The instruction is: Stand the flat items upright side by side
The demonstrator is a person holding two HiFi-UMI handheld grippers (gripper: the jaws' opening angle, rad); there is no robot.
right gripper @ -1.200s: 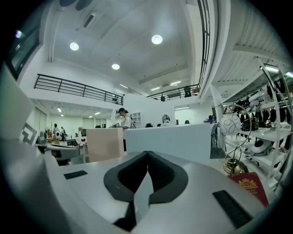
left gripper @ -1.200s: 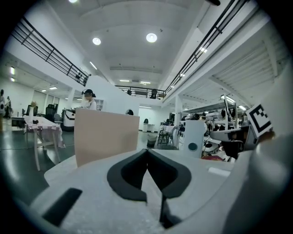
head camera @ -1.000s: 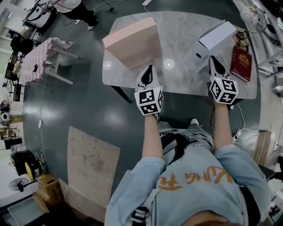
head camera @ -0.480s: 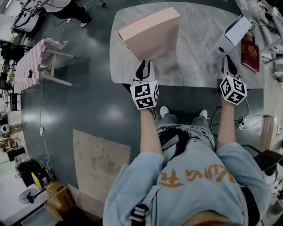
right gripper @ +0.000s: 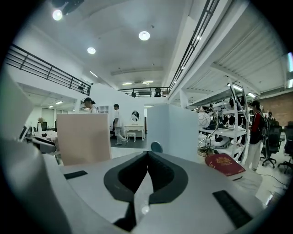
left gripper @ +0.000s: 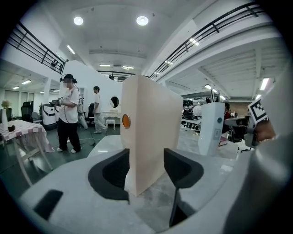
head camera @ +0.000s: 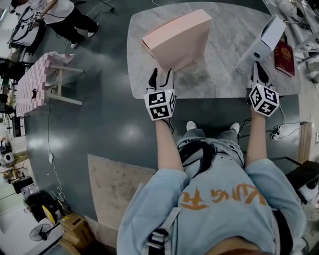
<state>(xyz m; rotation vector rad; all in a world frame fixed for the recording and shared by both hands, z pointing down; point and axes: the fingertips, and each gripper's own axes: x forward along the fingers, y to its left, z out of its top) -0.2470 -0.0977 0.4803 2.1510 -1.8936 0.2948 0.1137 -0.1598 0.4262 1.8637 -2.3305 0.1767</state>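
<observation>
A tall pink box [head camera: 177,40] stands upright on the marble table [head camera: 224,74]. My left gripper [head camera: 160,74] is at the box's near edge. Its jaws have just been opening, and the pink box [left gripper: 151,132] stands between them with the pads no longer pressing on it. A white box [head camera: 264,42] stands on end at the table's right. My right gripper [head camera: 258,72] is shut just in front of its foot. In the right gripper view the gripper [right gripper: 147,157] has nothing between its jaws, and the white box [right gripper: 171,128] rises behind them.
A red book [head camera: 284,52] lies flat at the table's right edge, beyond the white box. To the left of the table, a pink-checked table [head camera: 37,74] and a person [head camera: 55,12] are on the floor. A rug [head camera: 119,184] lies near my feet.
Both boxes have tipped from leaning to upright. The left gripper's jaws, shut on the pink box's edge before, now stand apart. The right gripper stays shut at the white box's foot.
</observation>
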